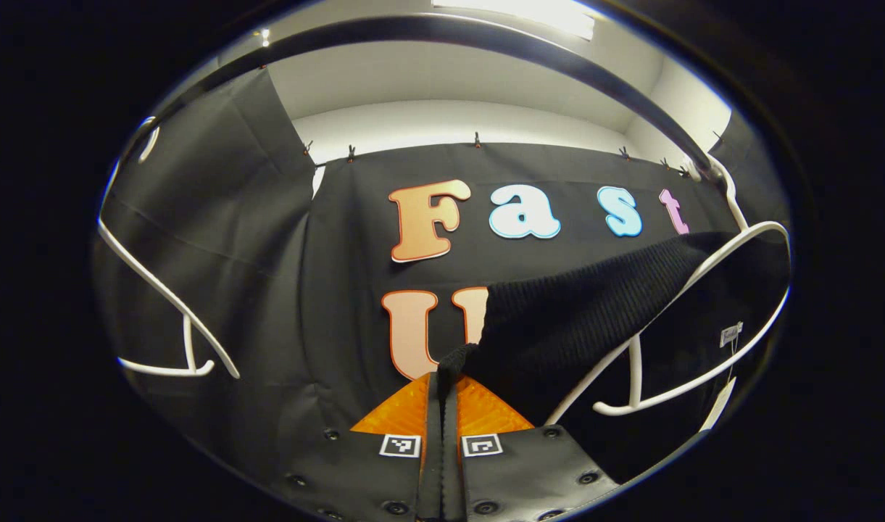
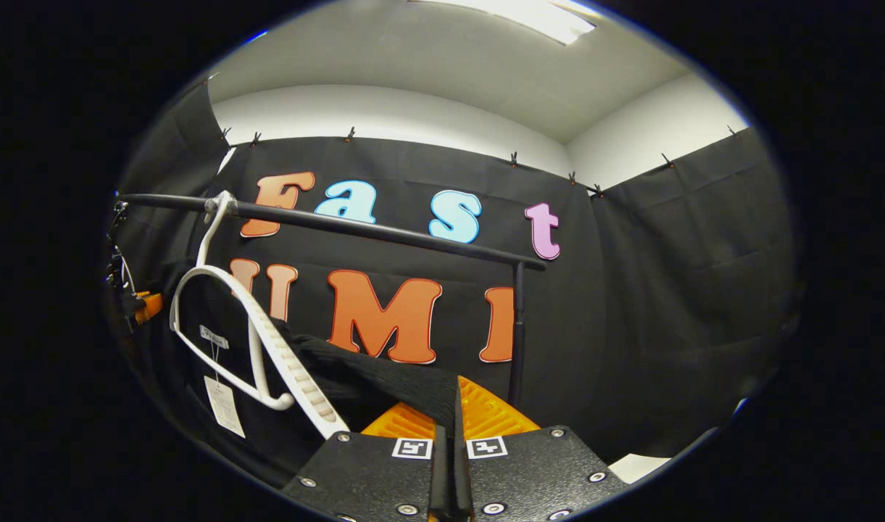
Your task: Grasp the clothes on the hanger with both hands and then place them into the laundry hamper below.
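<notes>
Against black cloth, both grippers' fingers [image 1: 442, 377] [image 2: 453, 406] seemingly pinch the black garment [image 1: 572, 312]; an empty hanger [image 1: 174, 304] hangs left.

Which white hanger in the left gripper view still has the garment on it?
The right-hand hanger, draped with the black knit garment that the left tool pinches. The left-hand hanger is bare.

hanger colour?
White hanger, clearest in the right gripper view.
</notes>
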`<state>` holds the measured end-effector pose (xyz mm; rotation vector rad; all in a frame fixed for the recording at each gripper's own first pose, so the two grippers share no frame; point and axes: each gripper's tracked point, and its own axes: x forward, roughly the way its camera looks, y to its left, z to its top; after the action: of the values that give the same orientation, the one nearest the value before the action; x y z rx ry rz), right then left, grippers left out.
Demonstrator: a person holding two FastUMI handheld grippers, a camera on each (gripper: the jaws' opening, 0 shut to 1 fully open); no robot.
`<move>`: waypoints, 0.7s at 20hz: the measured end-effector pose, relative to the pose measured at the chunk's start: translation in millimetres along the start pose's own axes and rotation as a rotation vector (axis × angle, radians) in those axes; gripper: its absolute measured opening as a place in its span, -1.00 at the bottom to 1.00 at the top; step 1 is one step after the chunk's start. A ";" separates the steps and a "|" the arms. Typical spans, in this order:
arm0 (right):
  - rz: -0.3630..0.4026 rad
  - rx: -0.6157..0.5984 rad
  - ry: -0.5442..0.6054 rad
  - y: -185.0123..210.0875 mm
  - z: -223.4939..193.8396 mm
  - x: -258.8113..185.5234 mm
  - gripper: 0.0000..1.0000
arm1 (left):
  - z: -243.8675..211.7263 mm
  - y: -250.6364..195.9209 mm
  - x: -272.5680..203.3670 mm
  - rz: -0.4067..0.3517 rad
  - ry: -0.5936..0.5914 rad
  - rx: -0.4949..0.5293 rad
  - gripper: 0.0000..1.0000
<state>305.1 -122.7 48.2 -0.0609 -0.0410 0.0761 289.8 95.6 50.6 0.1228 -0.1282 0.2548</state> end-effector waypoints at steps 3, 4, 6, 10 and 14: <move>0.008 0.005 0.019 5.0 -14.7 -5.8 -0.94 | -22.2 -4.3 6.4 -0.020 0.075 -0.023 -0.87; 0.013 0.011 0.026 8.1 -18.1 -7.2 -0.94 | -31.5 -5.8 7.7 -0.020 0.108 -0.032 -0.87; 0.014 0.016 0.033 11.4 -22.9 -10.6 -0.94 | -45.3 4.4 13.5 0.018 0.140 -0.042 -0.87; 0.035 0.008 0.051 24.4 -40.4 -25.6 -0.94 | -71.8 7.8 -4.5 0.009 0.183 -0.046 -0.87; 0.041 0.045 0.076 42.1 -59.4 -43.7 -0.94 | -96.7 22.8 -33.9 0.030 0.227 -0.031 -0.86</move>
<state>261.1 -87.7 -15.4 -0.0192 0.0375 0.1159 262.1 122.6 -46.9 0.0608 0.0916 0.2946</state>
